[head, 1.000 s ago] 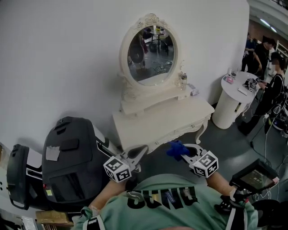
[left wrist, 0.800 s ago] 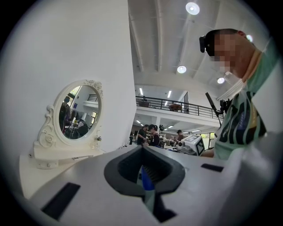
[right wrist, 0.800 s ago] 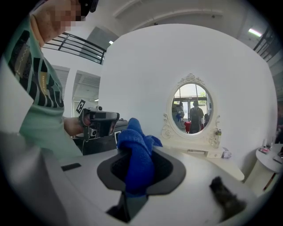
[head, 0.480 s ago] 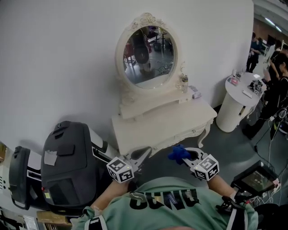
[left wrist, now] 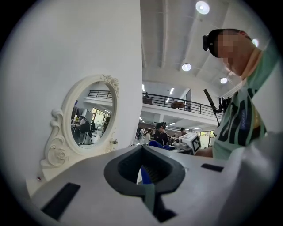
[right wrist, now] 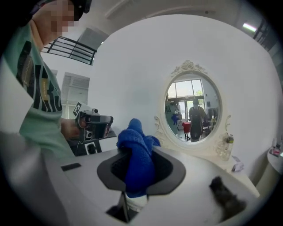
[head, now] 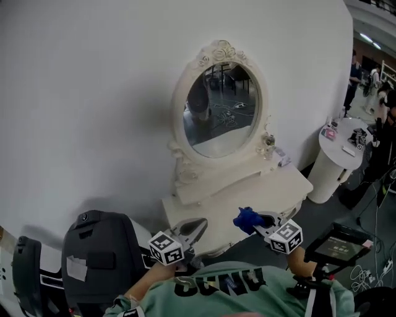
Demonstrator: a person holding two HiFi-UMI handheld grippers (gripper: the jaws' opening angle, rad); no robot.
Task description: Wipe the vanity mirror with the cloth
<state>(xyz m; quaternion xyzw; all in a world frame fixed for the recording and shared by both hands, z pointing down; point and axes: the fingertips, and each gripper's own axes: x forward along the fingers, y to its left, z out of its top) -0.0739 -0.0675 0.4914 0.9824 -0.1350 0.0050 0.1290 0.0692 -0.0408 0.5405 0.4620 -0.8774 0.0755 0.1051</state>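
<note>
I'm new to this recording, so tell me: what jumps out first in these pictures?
The ornate oval vanity mirror against the white wall, on a cream dressing table. Next, the bright blue cloth clamped in the right tongs, low in the head view, short of the glass.

A plain white wall [head: 93, 93] rises ahead of the left tool [head: 195, 228] and the right tool [head: 255, 220], with a white dressing surface [head: 278, 189] set against it. Right of the right tool, a round white pedestal table [head: 334, 162] stands on dark grey floor [head: 322, 213]. Round ceiling lights [left wrist: 202, 6] glow overhead.
</note>
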